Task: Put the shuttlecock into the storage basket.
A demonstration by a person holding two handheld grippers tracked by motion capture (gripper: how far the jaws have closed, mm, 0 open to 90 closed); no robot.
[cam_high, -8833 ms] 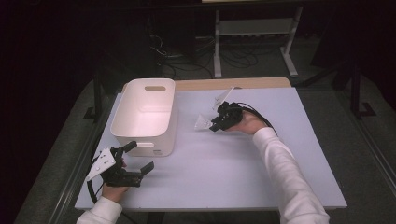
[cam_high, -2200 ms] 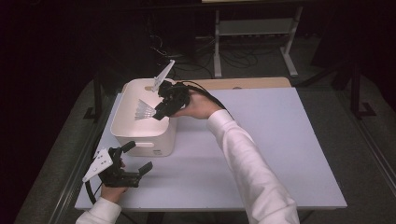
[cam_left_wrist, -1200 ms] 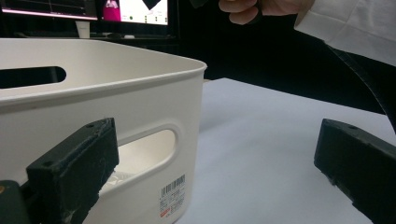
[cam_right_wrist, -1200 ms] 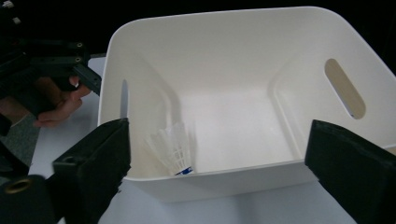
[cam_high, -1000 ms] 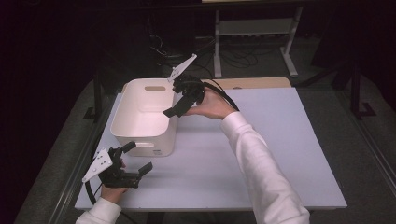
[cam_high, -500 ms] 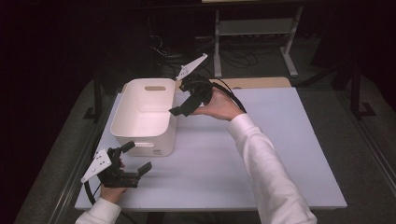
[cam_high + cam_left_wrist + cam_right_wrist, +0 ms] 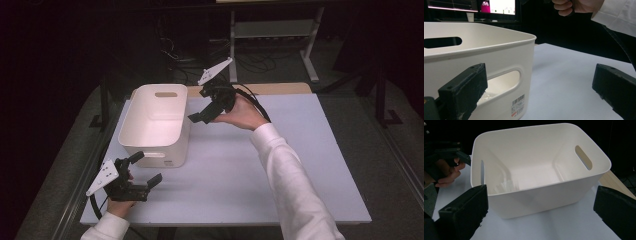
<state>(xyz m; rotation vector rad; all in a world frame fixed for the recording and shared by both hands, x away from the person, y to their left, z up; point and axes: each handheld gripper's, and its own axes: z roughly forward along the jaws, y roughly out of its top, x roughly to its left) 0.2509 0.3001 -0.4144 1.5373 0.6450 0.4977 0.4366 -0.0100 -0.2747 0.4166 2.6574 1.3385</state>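
1. Dark surroundings frame a pale desk [image 7: 260, 170] that carries the work; a metal rack and loose cables stand on the floor behind it.
2. Nearest the person, the left hand-held gripper [image 7: 145, 172] rests low at the desk's front left corner, just in front of the white bin [image 7: 155, 125]. Its jaws stand wide apart with nothing between them. In the left gripper view it faces the bin's near wall, with the handle slot and barcode label [image 7: 518, 101] close ahead. Judgement: it is parked there, out of the working path, ready to steady the bin if needed.
3. The white bin sits upright on the left half of the desk, open top upward. In the right gripper view a small pale, ribbed item [image 7: 505, 187] lies on its floor in the corner near the side slot; what it is cannot be told.
4. Farther back, the right hand-held gripper [image 7: 202, 116] is held raised just beside the bin's right rim, tilted down toward the opening. Its jaws are spread wide and grip nothing. Judgement: this posture suits a hand that has nothing left to carry over the bin.
5. Judgement: the placing step appears complete.
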